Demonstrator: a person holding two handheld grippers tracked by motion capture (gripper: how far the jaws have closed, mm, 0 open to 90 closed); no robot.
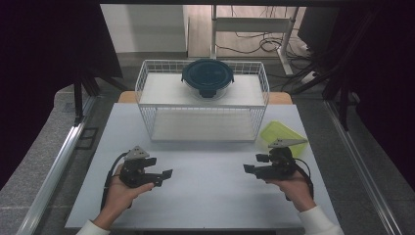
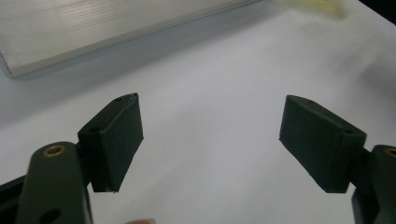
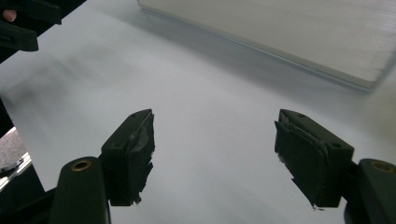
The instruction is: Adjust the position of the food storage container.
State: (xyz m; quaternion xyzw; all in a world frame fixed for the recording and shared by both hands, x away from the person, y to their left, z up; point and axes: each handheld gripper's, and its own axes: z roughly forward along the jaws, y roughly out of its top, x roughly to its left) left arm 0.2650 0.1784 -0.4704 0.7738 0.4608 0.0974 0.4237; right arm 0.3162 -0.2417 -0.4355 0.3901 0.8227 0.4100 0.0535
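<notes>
- Yellow-green lid point(image 1: 283, 136): its near edge is hidden behind the right gripper point(image 1: 258, 165) in the high view; in the left gripper view it is a blurred strip cut by the top edge point(image 2: 317, 5).
- Wire rack point(image 1: 202, 100): each gripper view gives 1 blurred slab of its lower shelf point(image 2: 93, 28) point(image 3: 299, 32), cropped at the top.
- Round container point(image 1: 207, 77): contents hidden under its dark lid.
- Left gripper point(image 1: 164, 176): in the right gripper view, possibly the dark shapes point(image 3: 23, 23) at the top-left corner, cut off.
- Person: both sleeves cropped by the bottom edge of the high view.
- Background cables: too small to trace.
</notes>
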